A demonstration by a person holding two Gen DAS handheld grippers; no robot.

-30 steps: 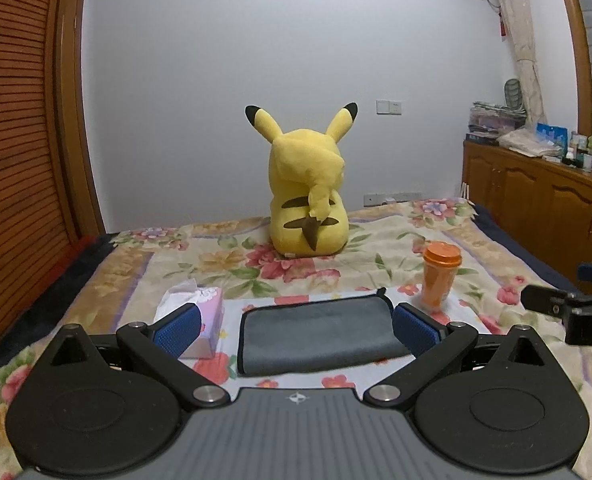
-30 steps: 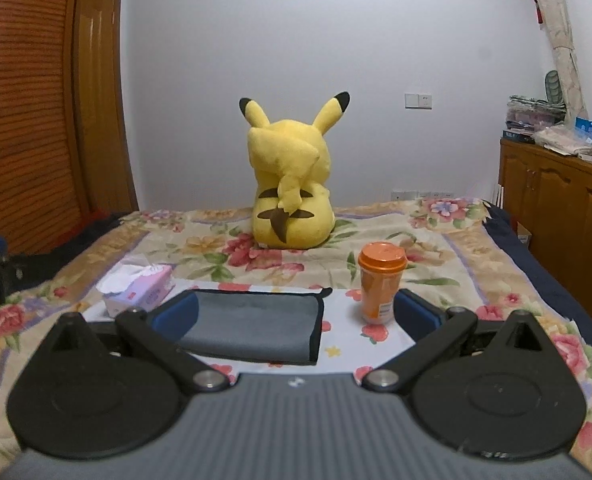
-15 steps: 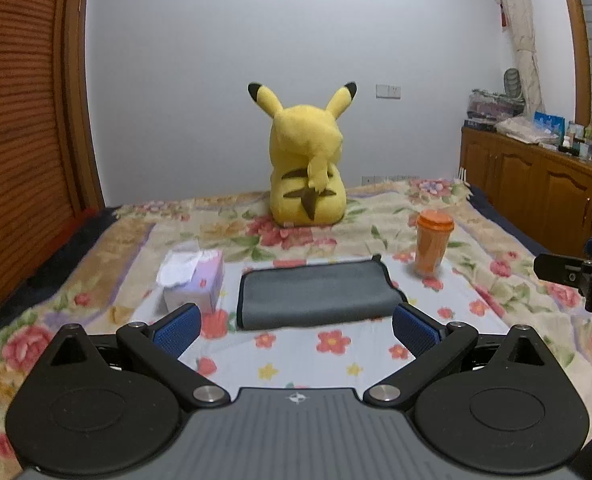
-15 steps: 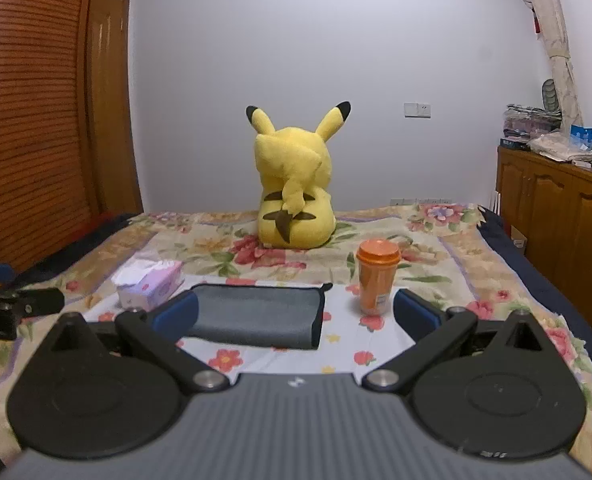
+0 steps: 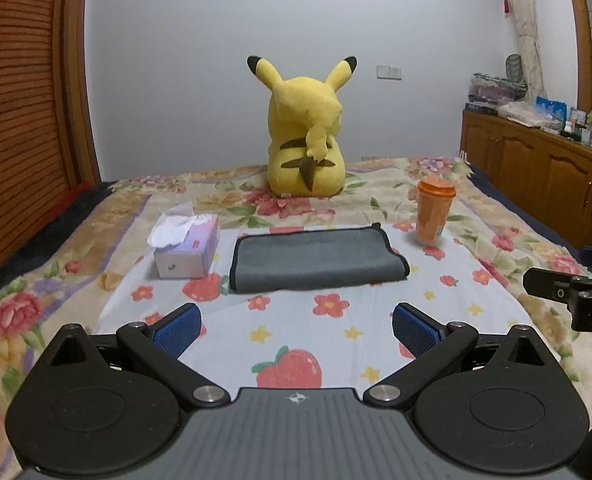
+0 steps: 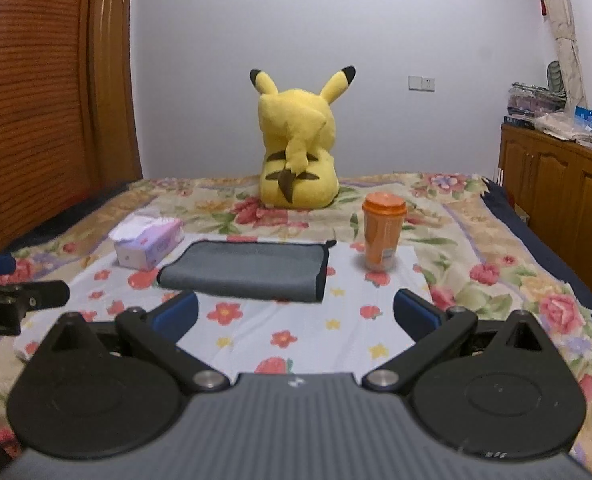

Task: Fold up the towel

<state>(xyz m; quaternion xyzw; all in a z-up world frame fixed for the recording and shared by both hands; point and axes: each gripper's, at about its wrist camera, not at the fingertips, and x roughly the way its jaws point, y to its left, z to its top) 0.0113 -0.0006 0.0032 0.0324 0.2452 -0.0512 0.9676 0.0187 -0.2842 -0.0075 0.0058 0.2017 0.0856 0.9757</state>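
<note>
Left to right across the bed (image 5: 496, 240): tissue box (image 5: 187, 246) on the left, grey towel (image 5: 316, 258) in the middle on the pale strawberry-print sheet (image 5: 336, 332), orange cup (image 5: 433, 212) to its right, yellow plush (image 5: 306, 132) sitting behind the towel near the wall. Wooden cabinet (image 5: 544, 176) along the right side.

The towel lies flat, looks already doubled over, rounded fold along its near edge, dark trim at the ends. Box just beside its left end, cup near its right end, neither touching it as far as I can tell.

Left claw (image 5: 296, 326) spread wide, empty, held short of the towel's near edge. Right claw (image 6: 296, 314) also spread wide, empty, same stand-off, towel slightly to its left. Each claw shows at the edge of the other's view.

Judgement: either the fold is finished or one more fold is due. If another fold: take the two corners of one short end, one claw per corner, pinch through both layers at the trim, lift low, carry across evenly so edges line up. Watch the cup on the right: a sweep could tip it. Keep clear of the tissue box on the left side.
</note>
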